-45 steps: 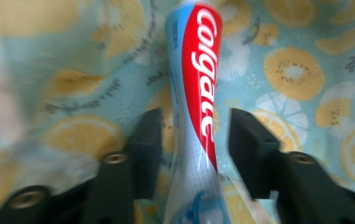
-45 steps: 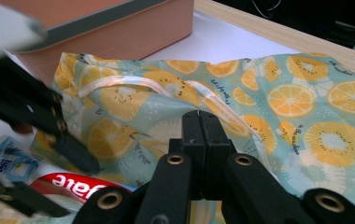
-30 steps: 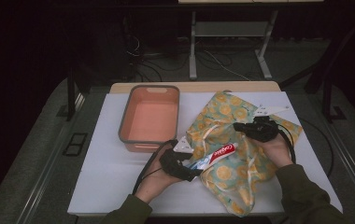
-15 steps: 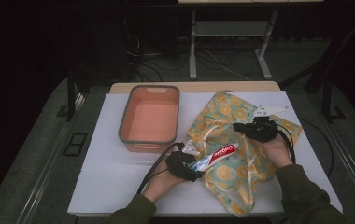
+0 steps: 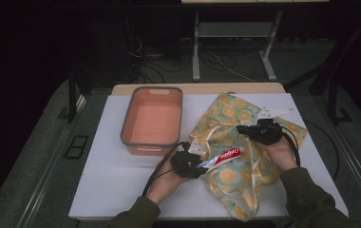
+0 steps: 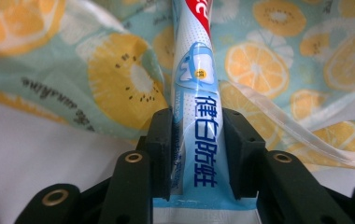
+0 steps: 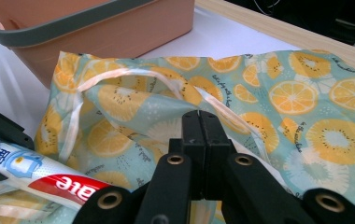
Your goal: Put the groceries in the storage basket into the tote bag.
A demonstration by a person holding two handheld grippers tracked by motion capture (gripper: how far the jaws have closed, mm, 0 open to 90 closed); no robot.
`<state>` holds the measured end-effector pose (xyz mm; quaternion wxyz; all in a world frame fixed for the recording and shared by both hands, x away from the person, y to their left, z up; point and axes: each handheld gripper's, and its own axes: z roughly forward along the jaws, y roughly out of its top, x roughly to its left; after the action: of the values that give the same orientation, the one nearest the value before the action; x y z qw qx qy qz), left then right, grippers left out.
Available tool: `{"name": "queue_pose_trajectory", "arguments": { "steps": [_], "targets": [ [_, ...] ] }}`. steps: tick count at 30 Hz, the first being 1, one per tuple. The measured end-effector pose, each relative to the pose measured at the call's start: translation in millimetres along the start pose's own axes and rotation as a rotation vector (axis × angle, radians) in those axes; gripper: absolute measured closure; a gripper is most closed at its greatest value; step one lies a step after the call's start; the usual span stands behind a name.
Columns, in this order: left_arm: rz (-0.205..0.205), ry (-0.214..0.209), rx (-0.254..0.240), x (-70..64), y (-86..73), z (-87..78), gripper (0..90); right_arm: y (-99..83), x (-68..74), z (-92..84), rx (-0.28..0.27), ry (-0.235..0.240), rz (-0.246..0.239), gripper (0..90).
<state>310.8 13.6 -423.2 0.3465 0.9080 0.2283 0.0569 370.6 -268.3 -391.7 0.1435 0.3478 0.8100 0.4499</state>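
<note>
A white, blue and red toothpaste tube (image 5: pixel 221 157) (image 7: pixel 40 175) lies on a cloth bag (image 5: pixel 235 180) printed with orange slices, its flat tail towards the bag's left edge. My left gripper (image 5: pixel 201 164) (image 6: pixel 197 135) has just been closing its jaws, and both pads now press on the sides of the tube (image 6: pixel 196 93) near its tail. My right gripper (image 5: pixel 239 128) (image 7: pixel 199 114) is shut, jaws together, with its tips at a fold of the bag (image 7: pixel 306 93) by a white strap. I cannot tell whether cloth is pinched between them.
A salmon-pink basket (image 5: pixel 126 128) (image 7: pixel 73 23) with a grey rim stands left of the bag on the white table top (image 5: pixel 107 175). A wooden edge runs along the back. Beyond it are cables and table legs on a dark floor.
My left gripper has slid right to the tube's tail, and its jaws have come in from wide apart to press on the tube. The right gripper has stayed still.
</note>
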Motion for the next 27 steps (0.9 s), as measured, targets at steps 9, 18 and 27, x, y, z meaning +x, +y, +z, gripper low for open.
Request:
{"name": "queue_pose_trajectory", "arguments": {
  "steps": [9, 18, 27],
  "targets": [
    [0.023, -0.002, -0.025, -3.0, 38.3, 11.7, 67.9, 0.8, 0.9, -0.5, -0.007, 0.007, -0.006, 90.0],
    [0.011, -0.027, -0.050, -5.1, 79.2, 42.2, 68.0, 2.8, 1.9, -2.8, -0.032, 0.029, -0.002, 90.0],
    [-0.031, -0.070, -0.078, -8.2, 92.2, 82.2, 65.2, 3.3, 2.9, -3.4, -0.038, 0.036, -0.005, 90.0]
  ]
}}
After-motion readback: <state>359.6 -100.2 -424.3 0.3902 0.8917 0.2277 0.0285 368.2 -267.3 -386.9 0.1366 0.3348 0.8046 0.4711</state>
